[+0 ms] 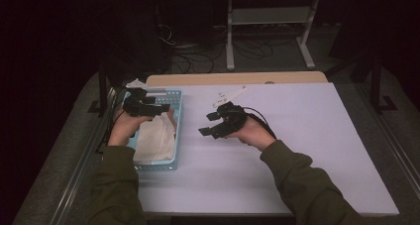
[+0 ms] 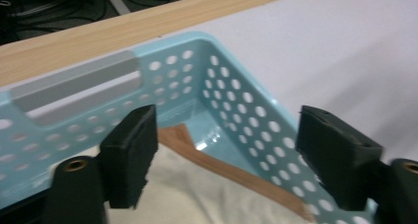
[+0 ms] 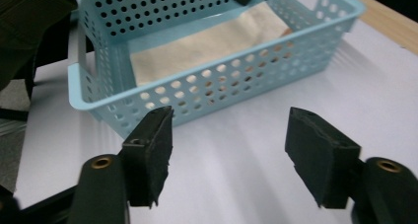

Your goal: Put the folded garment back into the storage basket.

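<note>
Your folded cloth (image 1: 154,140) lies inside the blue basket (image 1: 177,117), left of centre in the high view. Left gripper (image 1: 161,107) hangs above it, jaws apart and empty; right gripper (image 1: 210,124) is likewise spread over bare table (image 1: 307,136). Placement appears complete; next, withdraw both hands clear.

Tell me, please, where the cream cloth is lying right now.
The cream cloth lies inside the light blue basket at the table's left edge in the high view, just beneath the open left gripper.

glossy perforated plastic basket (image 3: 207,93) (pale blue) holding soft matt cream cloth (image 3: 207,46); matt smooth white table (image 1: 307,136) with a bare wood edge (image 1: 237,79).
</note>
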Tool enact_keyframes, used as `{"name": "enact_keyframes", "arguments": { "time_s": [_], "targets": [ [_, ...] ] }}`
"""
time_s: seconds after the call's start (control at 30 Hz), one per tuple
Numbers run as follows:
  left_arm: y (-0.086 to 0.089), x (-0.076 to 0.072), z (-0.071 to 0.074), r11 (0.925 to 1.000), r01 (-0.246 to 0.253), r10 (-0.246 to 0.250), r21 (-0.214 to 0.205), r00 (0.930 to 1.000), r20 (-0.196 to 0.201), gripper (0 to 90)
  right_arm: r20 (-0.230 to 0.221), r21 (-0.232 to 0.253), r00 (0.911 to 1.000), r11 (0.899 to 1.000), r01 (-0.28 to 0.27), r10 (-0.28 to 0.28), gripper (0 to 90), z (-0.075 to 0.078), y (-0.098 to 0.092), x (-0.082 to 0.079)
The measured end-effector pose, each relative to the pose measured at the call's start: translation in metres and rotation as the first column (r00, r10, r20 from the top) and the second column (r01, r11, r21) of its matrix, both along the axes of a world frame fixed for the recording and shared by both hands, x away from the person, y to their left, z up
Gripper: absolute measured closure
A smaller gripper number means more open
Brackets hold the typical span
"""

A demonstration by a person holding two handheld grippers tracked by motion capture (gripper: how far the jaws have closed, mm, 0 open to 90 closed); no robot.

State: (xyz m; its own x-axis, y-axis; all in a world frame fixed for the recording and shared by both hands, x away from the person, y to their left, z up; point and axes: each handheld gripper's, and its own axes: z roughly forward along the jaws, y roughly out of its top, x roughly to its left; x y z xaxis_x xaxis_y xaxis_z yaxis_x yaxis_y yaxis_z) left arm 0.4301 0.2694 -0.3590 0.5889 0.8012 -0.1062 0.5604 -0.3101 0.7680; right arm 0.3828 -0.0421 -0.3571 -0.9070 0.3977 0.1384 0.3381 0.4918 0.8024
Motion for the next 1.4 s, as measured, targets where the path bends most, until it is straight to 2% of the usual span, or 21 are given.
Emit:
{"name": "enact_keyframes", "arguments": {
  "time_s": [0.1,0.13,0.23,0.27,0.3,0.33,0.53,0.63,0.73,0.83,0.97,1.1,1.3,1.33,1.4],
  "targets": [
    [-0.006,-0.003,0.000,0.9998,0.017,-0.018,-0.009,0.9998,-0.002,17.7,0.008,0.005,0.9999,1.000,0.007,-0.007,30.7,0.000,-0.014,0.000],
    [-0.011,-0.007,0.000,0.9988,0.042,-0.042,-0.025,0.9991,0.000,16.5,0.013,0.010,0.9998,1.000,0.015,-0.015,29.3,0.000,-0.019,-0.001],
    [-0.015,-0.011,0.001,0.9978,0.049,-0.049,-0.044,0.9988,0.007,14.6,0.015,0.018,0.9994,0.999,0.029,-0.029,27.0,0.000,-0.029,-0.002],
    [-0.020,-0.018,0.003,0.9950,0.074,-0.072,-0.067,0.9972,0.018,13.9,0.019,0.022,0.9987,0.999,0.046,-0.046,25.0,0.000,-0.040,-0.004],
    [-0.020,-0.018,0.003,0.9950,0.074,-0.072,-0.067,0.9972,0.018,13.3,0.019,0.022,0.9987,0.999,0.046,-0.046,25.0,0.000,-0.040,-0.004],
    [-0.024,-0.024,0.005,0.9928,0.094,-0.093,-0.074,0.9954,0.026,13.0,0.020,0.028,0.9982,0.998,0.056,-0.057,23.5,-0.001,-0.051,-0.005],
    [-0.034,-0.041,0.005,0.9879,0.135,-0.131,-0.078,0.9902,0.049,11.8,0.018,0.041,0.9946,0.994,0.102,-0.102,19.0,-0.004,-0.081,-0.010],
    [-0.036,-0.046,0.006,0.9857,0.152,-0.148,-0.074,0.9874,0.057,10.5,0.017,0.044,0.9941,0.993,0.106,-0.107,17.3,-0.005,-0.089,-0.012],
    [-0.041,-0.057,0.006,0.9824,0.168,-0.162,-0.081,0.9836,0.079,6.1,0.021,0.046,0.9912,0.991,0.129,-0.130,14.0,-0.007,-0.105,-0.019],
    [-0.044,-0.063,0.005,0.9830,0.166,-0.157,-0.080,0.9825,0.099,2.8,0.030,0.046,0.9891,0.989,0.143,-0.144,13.3,-0.009,-0.116,-0.023],
    [-0.048,-0.069,0.002,0.9797,0.187,-0.180,-0.074,0.9793,0.093,0.1,0.036,0.041,0.9843,0.984,0.171,-0.173,12.8,-0.011,-0.126,-0.029],
    [-0.054,-0.079,0.001,0.9730,0.224,-0.217,-0.058,0.9702,0.109,0.0,0.043,0.033,0.9807,0.981,0.189,-0.191,8.7,-0.014,-0.144,-0.039],
    [-0.058,-0.086,-0.003,0.9671,0.250,-0.243,-0.049,0.9628,0.118,0.0,0.047,0.028,0.9756,0.977,0.213,-0.214,5.4,-0.019,-0.163,-0.048],
    [-0.059,-0.089,-0.004,0.9632,0.265,-0.258,-0.044,0.9576,0.129,0.0,0.046,0.021,0.9731,0.974,0.225,-0.226,4.6,-0.021,-0.172,-0.051],
    [-0.059,-0.090,-0.005,0.9628,0.267,-0.259,-0.043,0.9558,0.139,0.0,0.050,0.019,0.9711,0.972,0.233,-0.233,3.9,-0.023,-0.180,-0.054]
  ]
}}
